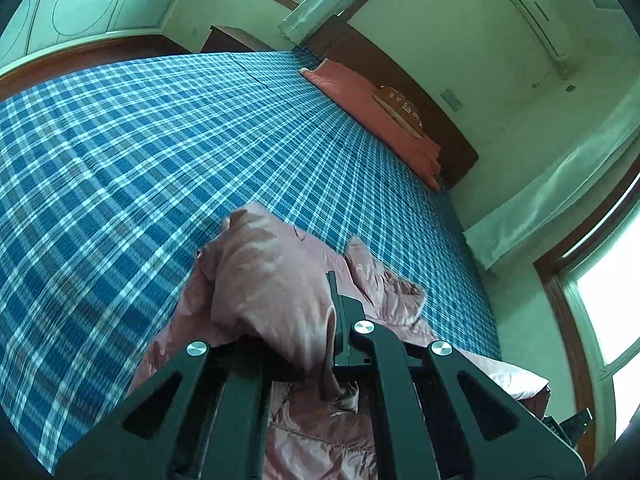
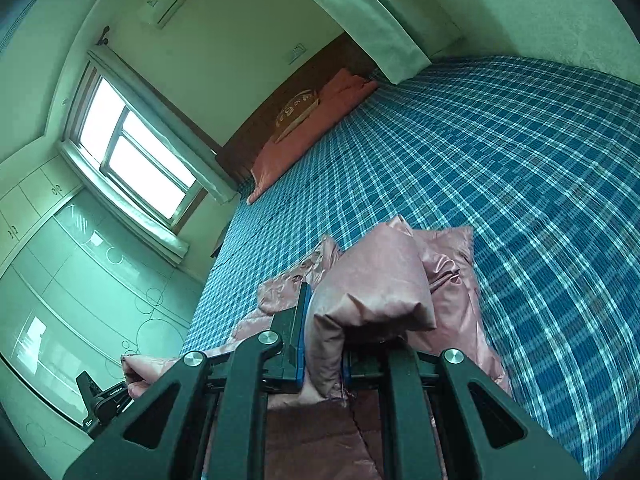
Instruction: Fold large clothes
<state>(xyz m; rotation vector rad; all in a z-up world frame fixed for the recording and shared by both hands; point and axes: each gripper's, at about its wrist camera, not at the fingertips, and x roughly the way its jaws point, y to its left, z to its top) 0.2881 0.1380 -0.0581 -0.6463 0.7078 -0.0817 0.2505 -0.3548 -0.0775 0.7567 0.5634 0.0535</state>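
- Step in hand, as I judge it: a fold in mid-carry. Both grippers hold bunched parts of the pink jacket (image 1: pixel 276 292) up off the bed (image 1: pixel 120 152), likely sleeves or side edges being brought over the body of the garment.
- Left gripper (image 1: pixel 304 344): closed on a thick wad of jacket cloth, which bulges up and forward to 12 o'clock of the jaws. One finger shows at the right of the wad; the other is hidden by cloth.
- Right gripper (image 2: pixel 324 344): clamped on its own wad of the jacket (image 2: pixel 376 284); the blue-padded finger (image 2: pixel 302 336) presses its left side, and the far finger is mostly covered.
- The rest of the jacket lies crumpled on the plaid bed below both grippers, at 6 o'clock in each view, near the bed's close edge. A pink pillow (image 1: pixel 372 108) sits well apart by the headboard.
- Pose: both grippers point forward along the bed, tilted slightly down, side by side; the left gripper's housing peeks in at 8 o'clock of the right view.
- Next move calls for carrying both wads across evenly, lowering them flat, then releasing without dragging the slippery cloth.
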